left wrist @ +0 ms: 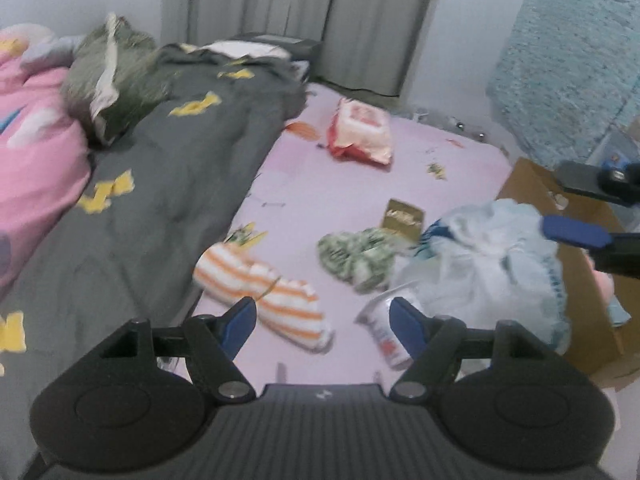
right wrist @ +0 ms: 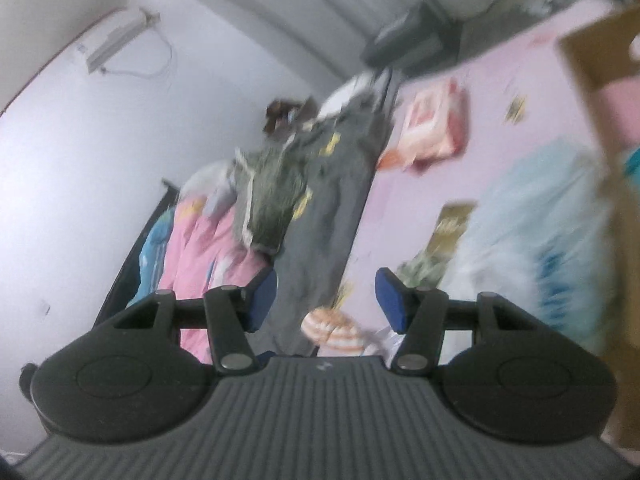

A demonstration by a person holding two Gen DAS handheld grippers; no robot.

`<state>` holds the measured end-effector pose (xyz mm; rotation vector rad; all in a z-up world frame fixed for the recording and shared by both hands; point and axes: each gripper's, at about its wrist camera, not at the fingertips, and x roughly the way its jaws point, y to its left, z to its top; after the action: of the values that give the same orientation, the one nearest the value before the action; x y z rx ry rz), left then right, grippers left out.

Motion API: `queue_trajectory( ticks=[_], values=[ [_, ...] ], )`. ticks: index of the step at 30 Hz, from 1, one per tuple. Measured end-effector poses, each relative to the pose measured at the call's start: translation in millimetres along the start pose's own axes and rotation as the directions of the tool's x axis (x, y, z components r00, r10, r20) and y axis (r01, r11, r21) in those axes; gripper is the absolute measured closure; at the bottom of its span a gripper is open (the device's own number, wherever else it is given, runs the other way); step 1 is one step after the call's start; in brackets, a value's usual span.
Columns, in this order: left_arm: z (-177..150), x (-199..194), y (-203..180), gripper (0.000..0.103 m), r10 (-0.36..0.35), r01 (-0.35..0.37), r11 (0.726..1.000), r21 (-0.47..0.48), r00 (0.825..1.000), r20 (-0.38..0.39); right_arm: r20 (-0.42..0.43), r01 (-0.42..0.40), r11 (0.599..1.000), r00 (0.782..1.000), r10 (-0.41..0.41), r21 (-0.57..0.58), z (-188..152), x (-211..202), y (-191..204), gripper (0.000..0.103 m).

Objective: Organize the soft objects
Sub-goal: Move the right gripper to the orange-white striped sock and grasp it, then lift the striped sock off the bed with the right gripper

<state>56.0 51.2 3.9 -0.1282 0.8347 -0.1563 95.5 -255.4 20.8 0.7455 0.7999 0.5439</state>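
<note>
On the pink bed sheet [left wrist: 320,200] lie an orange-and-white striped cloth [left wrist: 264,292], a green patterned cloth [left wrist: 356,258] and a pale blue-white fluffy cloth [left wrist: 488,264]. My left gripper [left wrist: 323,326] is open and empty, just above the striped cloth's near end. My right gripper [right wrist: 326,300] is open and empty, tilted, in the air; in the left wrist view its fingers [left wrist: 576,232] show at the right, over the fluffy cloth and the cardboard box [left wrist: 568,240]. The striped cloth [right wrist: 332,328] and fluffy cloth [right wrist: 532,240] show blurred in the right wrist view.
A dark grey blanket with yellow patches [left wrist: 160,168], a pink quilt [left wrist: 36,148] and an olive pillow [left wrist: 116,80] fill the bed's left side. A red-white packet [left wrist: 360,130], a gold card [left wrist: 404,218] and a plastic wrapper [left wrist: 384,332] lie on the sheet. Grey curtains [left wrist: 296,12] hang behind.
</note>
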Motion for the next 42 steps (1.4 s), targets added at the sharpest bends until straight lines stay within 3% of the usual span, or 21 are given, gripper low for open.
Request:
queue_trajectory(
  ticks=[6, 11, 15, 21, 24, 26, 42],
  values=[
    [-14, 23, 16, 0.032, -0.021, 0.02, 0.999, -0.034, 0.999, -0.033, -0.155, -0.023, 1.0, 0.988, 0.025, 0.017, -8, 89, 4, 0.048],
    [-11, 46, 31, 0.036, -0.054, 0.047, 0.994, -0.096, 0.995, -0.08, -0.279, -0.033, 0.995, 0.958, 0.059, 0.096, -11, 157, -11, 0.05],
    [-6, 61, 40, 0.04, -0.037, 0.023, 0.991, -0.135, 0.994, -0.103, -0.348, 0.002, 0.999, 0.937, 0.012, 0.041, -12, 206, -5, 0.051],
    [-2, 82, 56, 0.043, -0.045, 0.011, 0.976, -0.22, 0.988, -0.151, -0.384, 0.059, 0.996, 0.92, -0.082, -0.072, -14, 252, 1, 0.052],
    [0, 84, 57, 0.044, -0.047, 0.015, 0.976, -0.219, 0.989, -0.141, -0.429, 0.079, 0.993, 0.897, -0.11, -0.089, -20, 265, -7, 0.053],
    [1, 85, 57, 0.045, -0.044, 0.013, 0.976, -0.216, 0.989, -0.14, -0.449, 0.061, 0.996, 0.89, -0.083, -0.064, -23, 266, -12, 0.056],
    [8, 58, 39, 0.048, -0.053, 0.035, 0.984, -0.173, 0.994, -0.098, -0.408, 0.001, 1.0, 0.913, -0.005, -0.01, -21, 221, -9, 0.061]
  ],
)
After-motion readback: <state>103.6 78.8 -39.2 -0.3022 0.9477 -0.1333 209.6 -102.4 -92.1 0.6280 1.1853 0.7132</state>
